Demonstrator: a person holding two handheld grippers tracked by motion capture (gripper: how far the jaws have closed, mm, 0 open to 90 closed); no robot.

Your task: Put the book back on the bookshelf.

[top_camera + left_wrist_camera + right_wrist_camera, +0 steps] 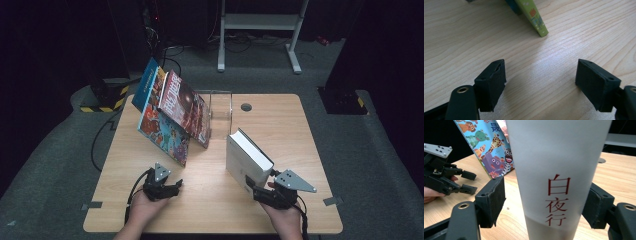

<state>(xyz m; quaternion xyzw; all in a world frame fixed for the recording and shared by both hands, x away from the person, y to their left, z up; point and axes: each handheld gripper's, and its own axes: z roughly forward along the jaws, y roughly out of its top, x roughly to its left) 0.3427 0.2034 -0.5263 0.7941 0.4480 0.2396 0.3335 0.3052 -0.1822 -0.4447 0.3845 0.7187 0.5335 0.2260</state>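
Standing upright on the wooden bench (210, 190), white book (554, 170) between the parted right tongs (544, 202), left pad clear of its spine. Left tongs (540, 82) spread wide over bare wood, gripping nothing.

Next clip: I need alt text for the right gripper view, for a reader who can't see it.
A white book with red characters on its spine stands between the open jaws of the right hand-held gripper, a gap showing beside the left pad. Behind it leans a cartoon-animal picture book; the left hand-held gripper is at far left.
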